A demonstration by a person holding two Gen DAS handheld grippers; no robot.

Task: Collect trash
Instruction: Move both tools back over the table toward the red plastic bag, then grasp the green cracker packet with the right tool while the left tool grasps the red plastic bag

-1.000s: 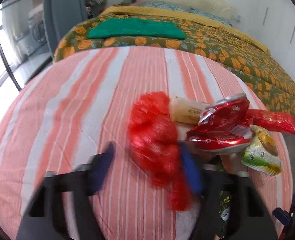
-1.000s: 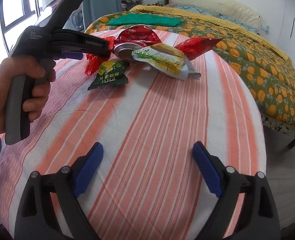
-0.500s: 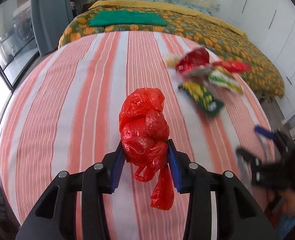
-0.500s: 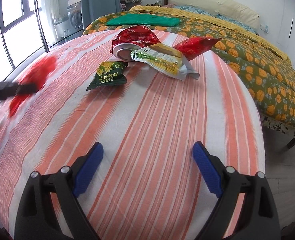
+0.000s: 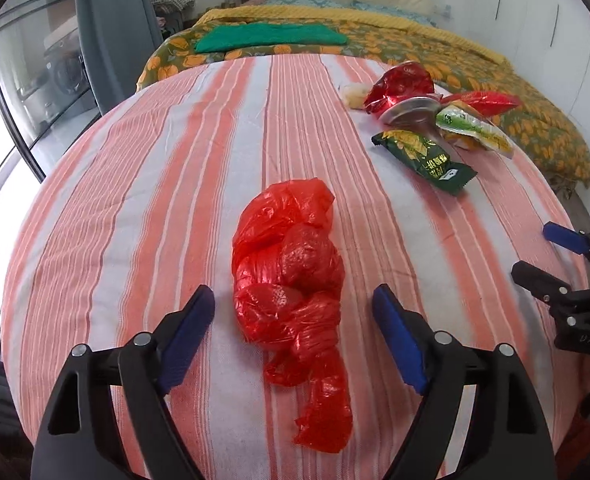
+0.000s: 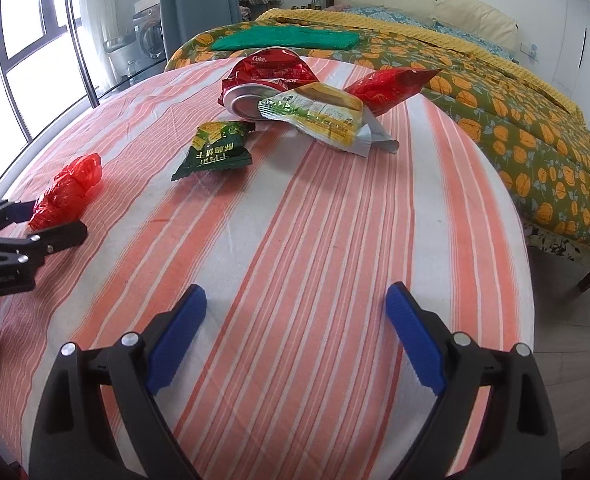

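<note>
A knotted red plastic bag (image 5: 291,280) lies on the striped tablecloth (image 5: 135,184). My left gripper (image 5: 295,332) is open, its blue pads either side of the bag, apart from it. The bag also shows at the left in the right wrist view (image 6: 67,190). A pile of trash lies further back: a crushed red Coke can (image 6: 267,80), a green snack packet (image 6: 215,150), a green-yellow wrapper (image 6: 323,118) and a red packet (image 6: 387,86). My right gripper (image 6: 295,336) is open and empty over the table's near part.
A bed with an orange-patterned cover (image 6: 515,120) and a green cloth (image 6: 287,38) stands behind the table. A window and a blue curtain (image 6: 191,4) are at the left. The table edge drops to the floor at the right (image 6: 555,320).
My left gripper carried the red bag away from the trash pile towards the table's left side, set it down and opened. The right gripper has stayed still.
</note>
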